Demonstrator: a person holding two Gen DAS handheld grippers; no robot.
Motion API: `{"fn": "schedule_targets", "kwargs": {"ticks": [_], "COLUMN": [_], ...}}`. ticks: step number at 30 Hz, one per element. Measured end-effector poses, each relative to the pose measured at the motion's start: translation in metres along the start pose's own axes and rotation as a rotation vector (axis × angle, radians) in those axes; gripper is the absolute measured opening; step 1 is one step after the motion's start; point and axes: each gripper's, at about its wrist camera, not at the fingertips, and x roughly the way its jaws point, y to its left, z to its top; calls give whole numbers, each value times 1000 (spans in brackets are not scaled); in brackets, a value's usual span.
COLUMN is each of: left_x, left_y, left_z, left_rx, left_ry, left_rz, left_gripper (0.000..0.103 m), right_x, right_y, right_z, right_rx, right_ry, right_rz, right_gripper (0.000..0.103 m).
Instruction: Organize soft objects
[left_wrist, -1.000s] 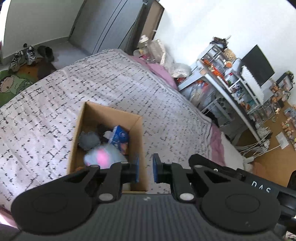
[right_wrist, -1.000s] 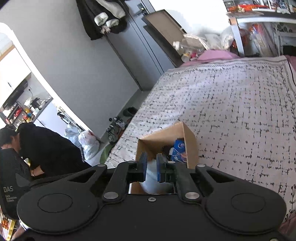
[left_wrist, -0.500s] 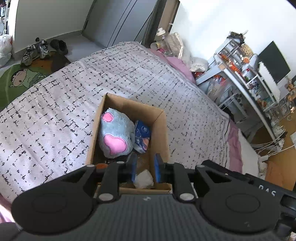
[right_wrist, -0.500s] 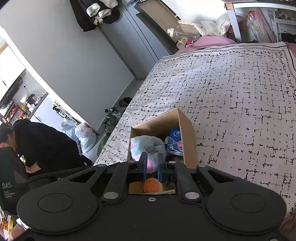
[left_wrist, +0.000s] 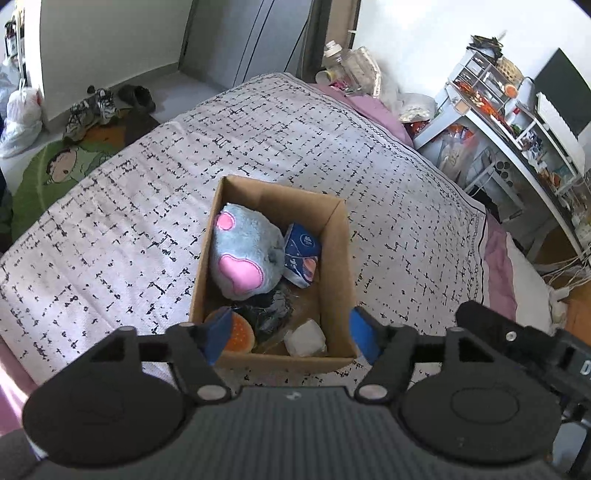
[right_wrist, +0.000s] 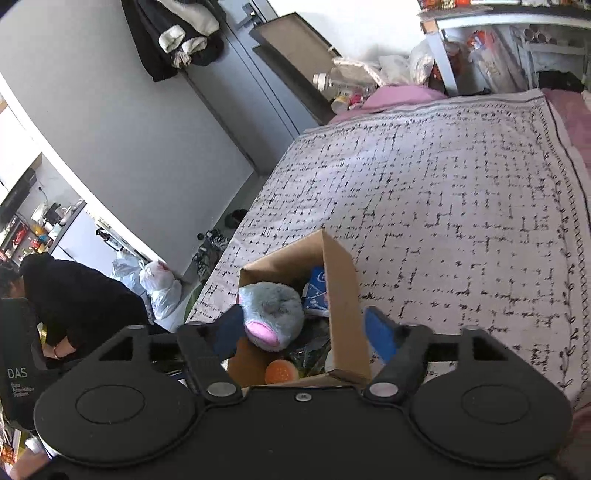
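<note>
Cardboard box (left_wrist: 334, 258) sits on the bed (left_wrist: 147, 206), open top up, long axis running away from the left wrist camera toward the far wall. Everything below is relative to that box.

Inside it, a fuzzy grey plush (left_wrist: 245, 256) with pink felt patches fills the far-left part, lying lengthwise along the box. Just right of it against the right wall is a blue pack (left_wrist: 302, 254), tilted. At the near end there's an orange round squishy thing (left_wrist: 240, 334), a white crumpled lump (left_wrist: 306, 338), and something dark and crinkly (left_wrist: 269, 314) between them and the plush.

Left gripper (left_wrist: 290, 338) hangs over the near end of the box, jaws spread wide, nothing held, blue pads roughly straddling the box's width. Right gripper (right_wrist: 301, 330) is also over the near end, jaws spread wide too and holding nothing; the plush (right_wrist: 271, 314) shows between its pads, but whether it's touching I can't tell.

Bedspread is white with a black scratchy grid pattern.
</note>
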Motion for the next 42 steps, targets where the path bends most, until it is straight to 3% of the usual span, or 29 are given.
{"fn": "schedule_targets", "kwargs": {"ticks": [8, 18, 21, 33, 42], "left_x": [-15, -38, -46, -72, -94], "left_y": [-23, -48, -53, -67, -70], "left_z": [-10, -28, -33, -56, -73], "left_rx": [58, 113, 120, 162, 171], "left_ry": [-10, -30, -43, -80, -124], "left_rz": [24, 23, 21, 22, 19], "left_gripper": [81, 86, 92, 94, 95], "right_x": [-26, -53, -58, -91, -112], "right_y": [-12, -30, -33, -44, -46], "right_z": [0, -3, -6, -19, -28], "right_rx": [-30, -37, -54, -118, -160], "right_ry": [-27, -36, -35, -95, -88], "right_rz": [-19, -65, -96, -188, -201], "right_gripper": [103, 103, 103, 103, 103]}}
